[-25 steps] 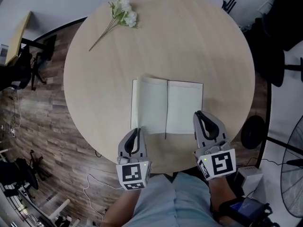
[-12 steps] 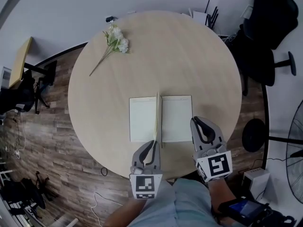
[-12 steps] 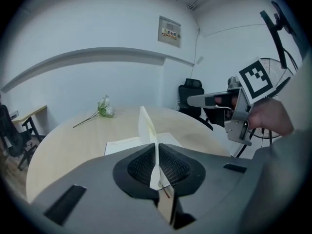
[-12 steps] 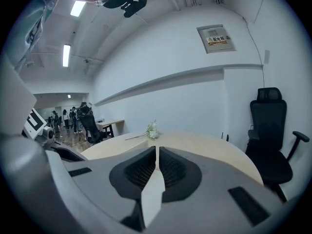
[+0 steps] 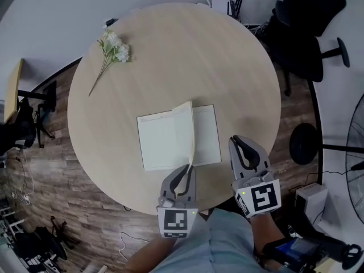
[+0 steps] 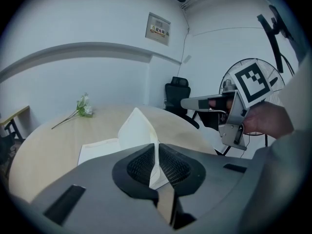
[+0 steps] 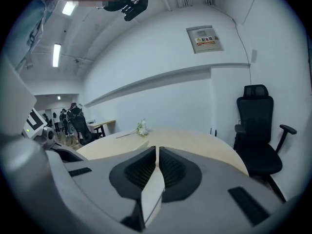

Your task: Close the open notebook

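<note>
Two jaws of the left gripper (image 5: 185,173) are pinching the near edge of a raised leaf of the open notebook (image 5: 162,141), which is lying near the table's (image 5: 170,50) front edge. The right gripper's (image 5: 243,148) jaws are resting together, empty. Closing looks about midway; next, the leaf needs swinging rightward and laying flat.

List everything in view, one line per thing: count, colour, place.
table: one, pale wood, round, centre
notebook: one, white pages, open on the table's near side, one leaf raised
flower sprig: one, white blooms, table's far left
office chair: one, black, floor at far right
fan: one, black, floor right of the table
box: one, white, floor at near right
left gripper: one, grey, shut on the notebook's raised leaf
right gripper: one, grey, jaws together, empty, right of the notebook
</note>
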Demonstrator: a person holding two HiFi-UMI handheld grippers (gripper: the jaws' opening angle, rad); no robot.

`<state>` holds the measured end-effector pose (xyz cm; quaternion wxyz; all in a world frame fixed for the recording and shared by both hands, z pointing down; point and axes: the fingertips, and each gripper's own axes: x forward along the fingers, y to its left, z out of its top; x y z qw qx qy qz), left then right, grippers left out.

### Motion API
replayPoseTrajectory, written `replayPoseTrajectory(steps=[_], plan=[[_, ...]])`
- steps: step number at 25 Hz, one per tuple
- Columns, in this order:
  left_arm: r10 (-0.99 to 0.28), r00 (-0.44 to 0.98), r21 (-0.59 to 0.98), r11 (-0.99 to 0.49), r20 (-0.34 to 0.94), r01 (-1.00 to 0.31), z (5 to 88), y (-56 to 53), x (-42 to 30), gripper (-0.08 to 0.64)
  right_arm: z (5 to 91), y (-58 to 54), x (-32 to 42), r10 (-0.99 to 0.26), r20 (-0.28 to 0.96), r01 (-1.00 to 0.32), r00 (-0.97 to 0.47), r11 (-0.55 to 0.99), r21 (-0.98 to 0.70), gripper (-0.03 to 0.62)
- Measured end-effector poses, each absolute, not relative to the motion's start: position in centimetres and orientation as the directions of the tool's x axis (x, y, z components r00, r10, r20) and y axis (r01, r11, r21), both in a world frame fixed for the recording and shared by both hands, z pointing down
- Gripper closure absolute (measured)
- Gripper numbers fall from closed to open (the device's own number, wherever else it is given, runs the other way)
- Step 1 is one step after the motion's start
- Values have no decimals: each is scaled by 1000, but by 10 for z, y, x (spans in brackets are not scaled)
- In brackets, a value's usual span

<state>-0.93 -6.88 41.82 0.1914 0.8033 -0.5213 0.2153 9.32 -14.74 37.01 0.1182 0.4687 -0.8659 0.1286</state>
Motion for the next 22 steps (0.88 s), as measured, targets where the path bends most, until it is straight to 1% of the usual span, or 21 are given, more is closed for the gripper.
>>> replayPoseTrajectory(steps=[11,16,19,22], plan=[[-679,422,132,-436,600,-890,462,-81,43,520,407,-158,157,-808,374,-889,-455,436,-139,541],[-658,431,145,-443,618,-885,482,-86,59,518,430,-158,176,-792,420,-894,-443,422,-146,541],[-635,453,164,-460,626,-872,494,-88,70,487,443,-159,183,-785,437,-896,-439,415,-156,541],[-595,475,185,-482,648,-856,506,-84,79,425,451,-160,186,-779,445,-895,-442,415,-162,541]])
